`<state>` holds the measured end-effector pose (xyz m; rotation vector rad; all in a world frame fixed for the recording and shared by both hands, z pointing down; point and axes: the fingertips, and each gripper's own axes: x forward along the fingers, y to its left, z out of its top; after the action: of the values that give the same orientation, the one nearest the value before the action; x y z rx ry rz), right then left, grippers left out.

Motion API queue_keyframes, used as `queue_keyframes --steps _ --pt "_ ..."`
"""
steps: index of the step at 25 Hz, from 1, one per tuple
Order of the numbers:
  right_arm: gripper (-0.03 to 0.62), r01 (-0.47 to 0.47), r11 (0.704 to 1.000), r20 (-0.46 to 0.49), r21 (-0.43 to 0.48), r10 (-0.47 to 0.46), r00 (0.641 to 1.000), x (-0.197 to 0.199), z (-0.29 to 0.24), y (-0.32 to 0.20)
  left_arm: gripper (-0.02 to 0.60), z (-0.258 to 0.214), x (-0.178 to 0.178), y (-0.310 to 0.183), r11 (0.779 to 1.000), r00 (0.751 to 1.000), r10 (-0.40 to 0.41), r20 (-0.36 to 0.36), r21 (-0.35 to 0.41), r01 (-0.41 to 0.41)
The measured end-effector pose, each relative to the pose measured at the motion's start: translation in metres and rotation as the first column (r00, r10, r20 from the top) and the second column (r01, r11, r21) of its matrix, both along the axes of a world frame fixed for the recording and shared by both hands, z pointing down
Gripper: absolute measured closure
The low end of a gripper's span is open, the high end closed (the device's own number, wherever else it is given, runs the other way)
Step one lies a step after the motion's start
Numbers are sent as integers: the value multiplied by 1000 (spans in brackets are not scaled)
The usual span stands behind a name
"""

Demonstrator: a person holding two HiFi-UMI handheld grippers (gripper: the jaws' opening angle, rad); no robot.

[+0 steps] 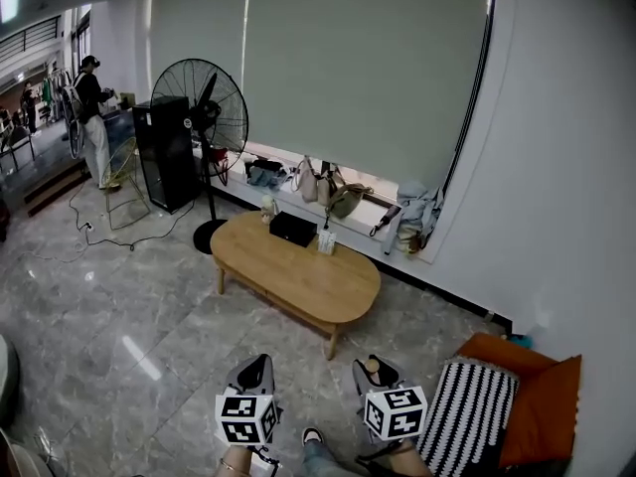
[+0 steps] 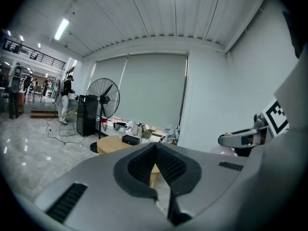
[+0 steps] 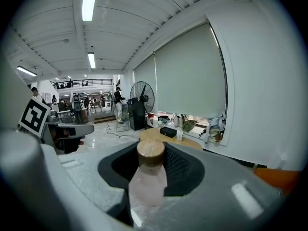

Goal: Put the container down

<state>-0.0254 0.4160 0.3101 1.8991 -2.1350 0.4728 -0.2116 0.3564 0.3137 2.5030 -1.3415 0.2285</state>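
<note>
Container (image 1: 373,367): in the head view only its wooden cap shows, seated between the jaws of the right gripper (image 1: 376,370) at the lower edge, just beside the left gripper (image 1: 253,368). An oval wooden table (image 1: 298,281), the likeliest place to set it down, lies straight ahead and well apart from both grippers, with bare floor between. On its far side are a black box (image 1: 292,228) and a small white carton (image 1: 326,238); the near half is free. A standing fan (image 1: 204,107) stands beyond the table's left end, and a striped cushion (image 1: 467,405) lies close on the right. Left gripper view: the left gripper (image 2: 155,148) has its jaws together with nothing between them; the table (image 2: 109,145) appears past them. Right gripper view: the right gripper (image 3: 153,146) is clamped on the container (image 3: 147,177), a pale pink bottle whose long axis runs along the jaws, cap toward the tips and pointing at the table (image 3: 192,142). As a judgement, the right hand alone carries the load, and nothing blocks the line to the table's near half.
</note>
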Motion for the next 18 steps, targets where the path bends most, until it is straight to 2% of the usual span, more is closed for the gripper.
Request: queue_keyframes --steps 11,18 --pt "457 42 999 8 7 -42 999 41 -6 -96 588 -20 36 -88 999 999 -34 33 36 32" --pt "457 65 998 17 10 -65 998 70 -7 -143 588 -23 59 -128 997 996 -66 58 40 64"
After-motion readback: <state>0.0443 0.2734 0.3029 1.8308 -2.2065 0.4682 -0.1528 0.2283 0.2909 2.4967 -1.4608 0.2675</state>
